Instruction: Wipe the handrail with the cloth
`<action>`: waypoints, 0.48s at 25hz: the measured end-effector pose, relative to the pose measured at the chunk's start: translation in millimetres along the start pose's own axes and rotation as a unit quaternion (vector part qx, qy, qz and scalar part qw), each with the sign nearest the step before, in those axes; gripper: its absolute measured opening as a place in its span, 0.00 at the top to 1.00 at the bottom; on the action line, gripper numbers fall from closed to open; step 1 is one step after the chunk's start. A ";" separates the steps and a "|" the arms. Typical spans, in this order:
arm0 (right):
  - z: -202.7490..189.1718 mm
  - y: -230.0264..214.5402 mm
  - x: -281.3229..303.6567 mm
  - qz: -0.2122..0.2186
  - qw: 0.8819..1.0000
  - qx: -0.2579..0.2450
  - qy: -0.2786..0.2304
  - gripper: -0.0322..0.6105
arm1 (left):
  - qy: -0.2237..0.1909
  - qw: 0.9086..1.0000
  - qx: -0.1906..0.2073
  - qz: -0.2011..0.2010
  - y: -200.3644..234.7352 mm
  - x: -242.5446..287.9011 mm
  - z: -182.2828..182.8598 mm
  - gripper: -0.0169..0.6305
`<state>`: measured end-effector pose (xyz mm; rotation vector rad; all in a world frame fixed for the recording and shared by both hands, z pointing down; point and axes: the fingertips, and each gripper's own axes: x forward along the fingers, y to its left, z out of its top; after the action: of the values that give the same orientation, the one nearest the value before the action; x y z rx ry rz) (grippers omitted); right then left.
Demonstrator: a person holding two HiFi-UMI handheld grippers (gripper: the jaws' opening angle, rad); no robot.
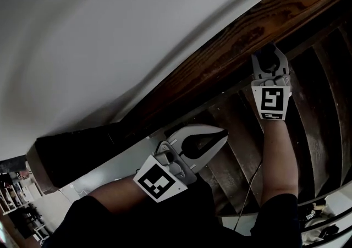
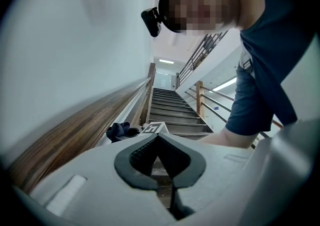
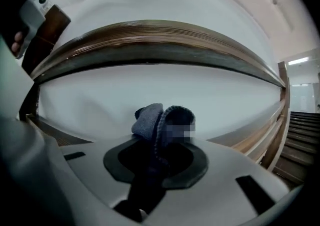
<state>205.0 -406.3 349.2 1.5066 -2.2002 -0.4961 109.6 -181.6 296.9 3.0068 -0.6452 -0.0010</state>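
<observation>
The dark wooden handrail [image 1: 231, 49] runs slantwise along the white wall, and it shows in the right gripper view as a brown band [image 3: 150, 37]. My right gripper [image 1: 269, 54] is up against its lower edge, shut on a dark blue cloth [image 3: 160, 120] that bulges out past the jaws. The left gripper view also catches the cloth [image 2: 119, 131] beside the handrail [image 2: 75, 135]. Lower and to the left, my left gripper [image 1: 219, 134] hangs over the stairs, away from the rail. It [image 2: 158, 139] is shut with nothing in it.
Dark wooden stair treads [image 1: 319, 93] lie under both grippers and climb onward [image 2: 170, 104]. The white wall [image 1: 110, 38] sits behind the rail. A metal railing [image 2: 210, 97] borders the far side of the stairs. A thin cable [image 1: 250, 186] dangles by my right arm.
</observation>
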 end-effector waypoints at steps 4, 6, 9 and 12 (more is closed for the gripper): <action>-2.3 46.1 -1.0 0.027 1.000 -0.001 0.000 0.80 | 0.006 1.000 -0.013 0.010 4.7 -18.8 -18.5 0.97; -4.1 74.4 -2.1 0.044 0.999 -0.001 0.000 0.80 | 0.013 1.000 -0.022 0.016 5.3 -29.1 -28.7 0.97; -7.7 121.4 -5.6 0.073 0.997 0.005 0.003 0.80 | 0.025 0.999 -0.031 0.023 4.0 -45.9 -41.2 0.97; -10.1 171.2 -10.1 0.105 0.994 0.012 0.005 0.80 | 0.034 0.998 -0.040 0.032 4.5 -61.9 -49.7 0.97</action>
<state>79.4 -338.0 444.4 1.2675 -2.3307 -0.3934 52.0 -157.1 346.0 2.8944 -0.7166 0.0767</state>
